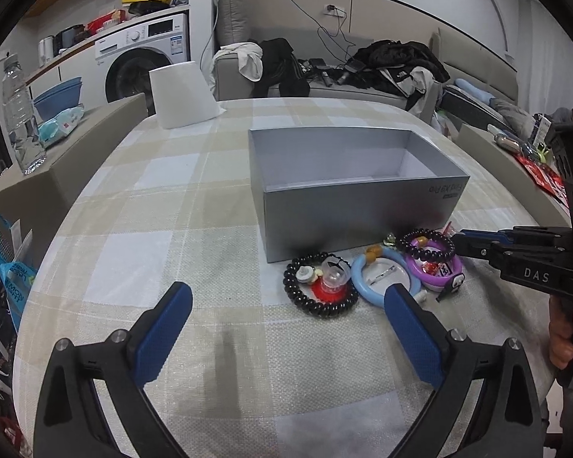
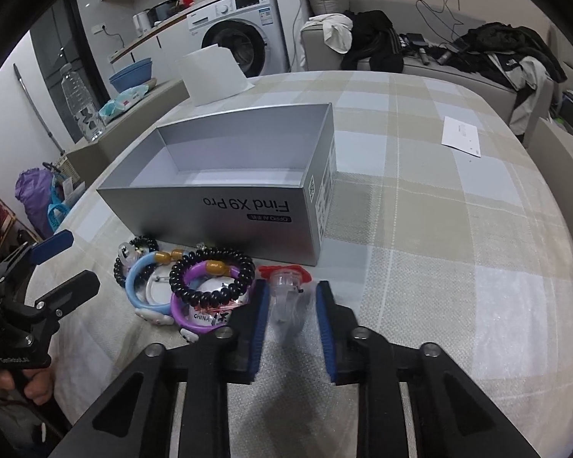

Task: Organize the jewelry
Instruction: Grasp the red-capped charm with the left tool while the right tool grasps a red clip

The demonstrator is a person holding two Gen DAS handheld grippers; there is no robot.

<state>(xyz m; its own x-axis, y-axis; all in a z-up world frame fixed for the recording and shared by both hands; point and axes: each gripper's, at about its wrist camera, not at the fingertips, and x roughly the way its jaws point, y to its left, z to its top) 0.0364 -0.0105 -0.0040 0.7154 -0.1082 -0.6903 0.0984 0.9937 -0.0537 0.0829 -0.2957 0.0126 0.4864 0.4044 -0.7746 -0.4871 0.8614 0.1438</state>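
Observation:
An open, empty grey box (image 1: 347,210) (image 2: 225,206) stands on the checked tablecloth. In front of it lies a pile of jewelry: a black bead bracelet (image 1: 317,284), a blue ring bangle (image 1: 382,276) (image 2: 141,282), a purple bangle (image 1: 435,267) (image 2: 198,305) with a second black bead bracelet (image 2: 214,271) on it, and a clear ring toy with a red base (image 2: 286,286). My left gripper (image 1: 286,297) is open, above the cloth just short of the pile. My right gripper (image 2: 291,297) has its jaws narrowly apart either side of the clear ring toy; contact is unclear.
A white paper roll (image 1: 183,95) stands at the table's far edge. A water bottle (image 1: 21,122) and a wipes pack (image 1: 63,120) sit on the side ledge at left. A white paper (image 2: 461,136) lies on the cloth right of the box.

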